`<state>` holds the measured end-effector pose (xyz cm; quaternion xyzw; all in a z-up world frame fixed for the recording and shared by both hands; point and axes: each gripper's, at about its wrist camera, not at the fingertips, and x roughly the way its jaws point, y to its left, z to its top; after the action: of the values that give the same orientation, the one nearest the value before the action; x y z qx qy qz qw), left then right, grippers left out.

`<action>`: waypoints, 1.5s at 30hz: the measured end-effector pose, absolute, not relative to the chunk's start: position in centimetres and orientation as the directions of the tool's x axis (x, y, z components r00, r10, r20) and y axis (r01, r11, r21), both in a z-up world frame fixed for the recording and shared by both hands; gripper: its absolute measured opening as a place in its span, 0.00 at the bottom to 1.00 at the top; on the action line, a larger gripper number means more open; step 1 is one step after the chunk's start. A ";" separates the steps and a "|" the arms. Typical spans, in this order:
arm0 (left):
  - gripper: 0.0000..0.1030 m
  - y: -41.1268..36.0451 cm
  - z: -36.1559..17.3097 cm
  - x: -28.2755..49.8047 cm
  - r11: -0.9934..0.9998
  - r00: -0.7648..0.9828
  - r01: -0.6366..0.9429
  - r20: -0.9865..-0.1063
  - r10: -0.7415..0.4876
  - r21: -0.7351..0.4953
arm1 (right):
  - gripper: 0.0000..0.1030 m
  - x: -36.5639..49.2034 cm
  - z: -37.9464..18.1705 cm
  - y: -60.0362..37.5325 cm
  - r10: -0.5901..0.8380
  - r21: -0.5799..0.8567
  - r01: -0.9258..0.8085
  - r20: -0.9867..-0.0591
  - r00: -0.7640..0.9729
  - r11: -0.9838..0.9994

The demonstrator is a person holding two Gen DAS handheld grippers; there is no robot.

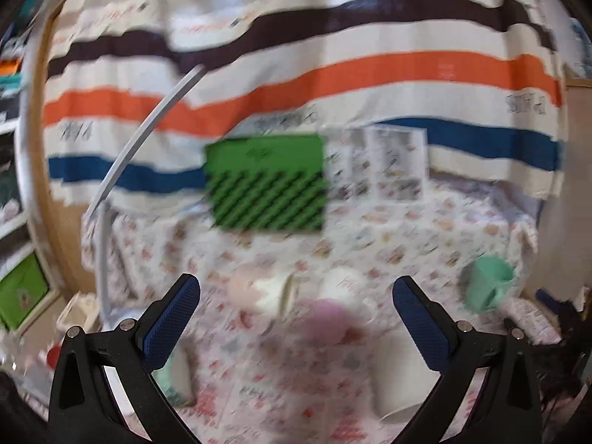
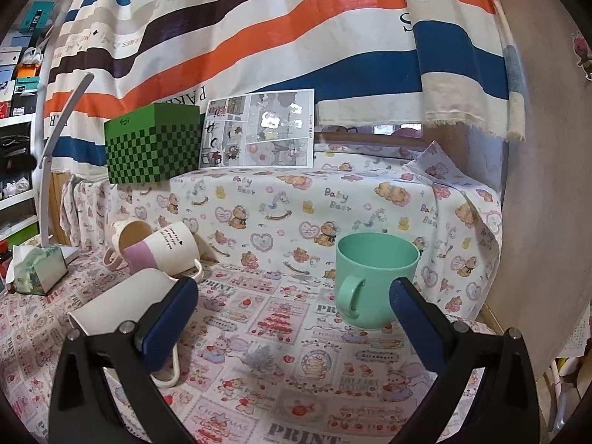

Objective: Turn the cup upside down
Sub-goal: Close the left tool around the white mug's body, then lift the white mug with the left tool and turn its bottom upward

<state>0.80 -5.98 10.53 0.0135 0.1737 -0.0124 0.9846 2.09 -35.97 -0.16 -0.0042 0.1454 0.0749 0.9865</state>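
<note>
Cups: one green [image 2: 373, 277] upright, three tipped.

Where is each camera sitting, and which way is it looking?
Left wrist view: sits on the left gripper, looking forward over the blurry table toward the striped curtain; its own open jaws show at the bottom.
Right wrist view: sits on the right gripper, looking forward at the upright green cup; its own open jaws show at the bottom.
Both views share the green cup, the green checkered box and the curtain.
</note>
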 end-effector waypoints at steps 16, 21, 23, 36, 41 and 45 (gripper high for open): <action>1.00 -14.7 3.1 12.3 0.972 0.484 0.145 -0.844 -0.231 -0.183 | 1.00 2.5 -0.2 -36.6 0.085 0.022 -0.082 -0.299 0.951 0.996; 1.00 -15.3 0.6 13.7 0.967 0.401 0.130 -0.880 -0.254 -0.220 | 1.00 2.8 -0.2 -36.8 0.075 0.028 -0.070 -0.312 0.947 0.997; 1.00 -15.3 -0.4 14.6 0.967 0.373 0.098 -0.892 -0.254 -0.235 | 1.00 2.8 -0.2 -36.9 0.081 0.034 -0.074 -0.310 0.947 0.997; 0.74 -15.5 -3.7 16.3 0.954 0.236 0.068 -0.924 -0.301 -0.293 | 1.00 2.2 -0.1 -36.2 0.089 0.001 -0.093 -0.292 0.952 0.996; 0.74 -15.1 -3.8 16.3 0.947 0.225 0.073 -0.920 -0.322 -0.314 | 1.00 2.1 -0.1 -36.5 0.059 0.020 -0.056 -0.286 0.956 0.998; 0.74 -14.8 -1.7 14.8 0.948 0.290 0.121 -0.903 -0.317 -0.294 | 1.00 2.5 -0.2 -36.6 0.059 0.028 -0.053 -0.303 0.951 0.998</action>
<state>14.76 -14.78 -1.70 -0.0844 0.5798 -0.1369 0.7988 2.51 -36.61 -0.16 0.0096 0.1539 0.0283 0.9876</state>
